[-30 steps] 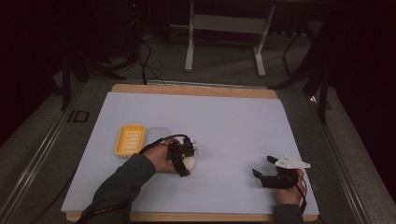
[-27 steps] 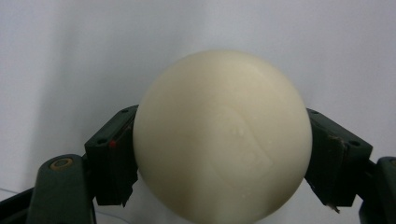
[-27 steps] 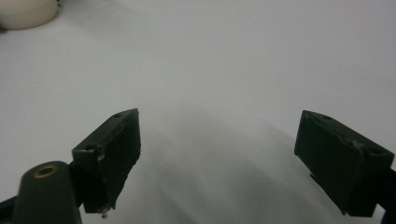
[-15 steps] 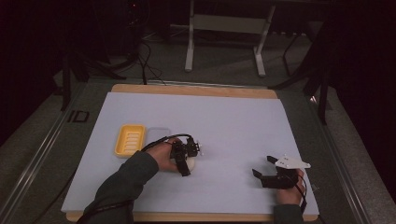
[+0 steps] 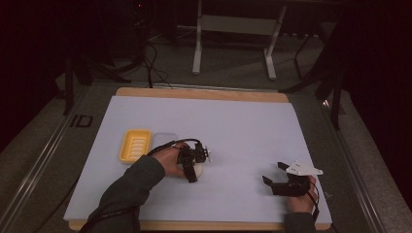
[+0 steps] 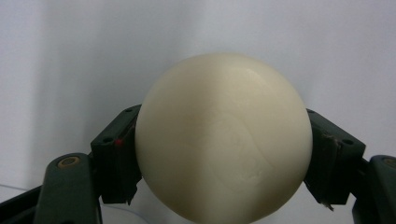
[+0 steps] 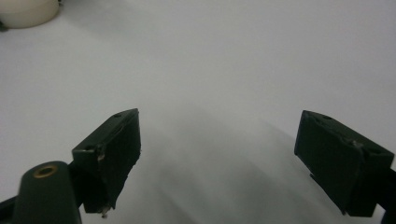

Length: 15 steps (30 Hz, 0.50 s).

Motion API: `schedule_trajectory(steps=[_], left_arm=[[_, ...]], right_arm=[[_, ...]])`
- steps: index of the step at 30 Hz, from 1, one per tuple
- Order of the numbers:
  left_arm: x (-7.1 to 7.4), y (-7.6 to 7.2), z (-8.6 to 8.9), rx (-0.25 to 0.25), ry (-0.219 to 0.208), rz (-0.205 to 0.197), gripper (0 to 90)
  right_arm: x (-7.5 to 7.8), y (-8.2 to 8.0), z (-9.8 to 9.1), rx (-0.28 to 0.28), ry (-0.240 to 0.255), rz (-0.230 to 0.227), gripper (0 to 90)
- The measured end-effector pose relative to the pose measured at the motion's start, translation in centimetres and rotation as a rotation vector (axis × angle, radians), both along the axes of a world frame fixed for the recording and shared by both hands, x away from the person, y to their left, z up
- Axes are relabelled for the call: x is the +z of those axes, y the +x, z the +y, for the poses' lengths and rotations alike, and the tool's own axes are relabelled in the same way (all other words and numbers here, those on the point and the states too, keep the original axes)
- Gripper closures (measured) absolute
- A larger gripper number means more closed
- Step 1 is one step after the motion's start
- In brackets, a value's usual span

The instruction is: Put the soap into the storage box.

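Leftmost, the ribbed yellow plastic soap dish (image 5: 134, 145) waits empty. Just right of it my left gripper (image 5: 193, 170) has just been closing and now pinches the rounded cream soap bar (image 6: 223, 140) on the white sheet (image 5: 243, 131), ready to lift. My right gripper (image 5: 274, 180) rests spread, clear.
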<state>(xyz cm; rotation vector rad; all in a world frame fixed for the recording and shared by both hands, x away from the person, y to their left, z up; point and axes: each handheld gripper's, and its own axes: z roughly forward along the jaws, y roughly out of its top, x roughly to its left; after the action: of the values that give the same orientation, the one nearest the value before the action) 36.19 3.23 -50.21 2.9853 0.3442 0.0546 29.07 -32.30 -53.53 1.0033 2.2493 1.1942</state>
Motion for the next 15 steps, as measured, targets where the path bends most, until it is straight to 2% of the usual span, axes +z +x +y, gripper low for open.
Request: schedule_trajectory(steps=[11,15], left_arm=[[0.1,0.3,1.2,0.027,-0.011,-0.015,25.0],[0.4,0.4,1.5,0.035,-0.021,-0.010,25.0]], right_arm=[[0.0,0.0,0.0,0.000,0.000,0.000,14.5],[0.0,0.0,0.0,-0.001,0.000,0.001,14.5]])
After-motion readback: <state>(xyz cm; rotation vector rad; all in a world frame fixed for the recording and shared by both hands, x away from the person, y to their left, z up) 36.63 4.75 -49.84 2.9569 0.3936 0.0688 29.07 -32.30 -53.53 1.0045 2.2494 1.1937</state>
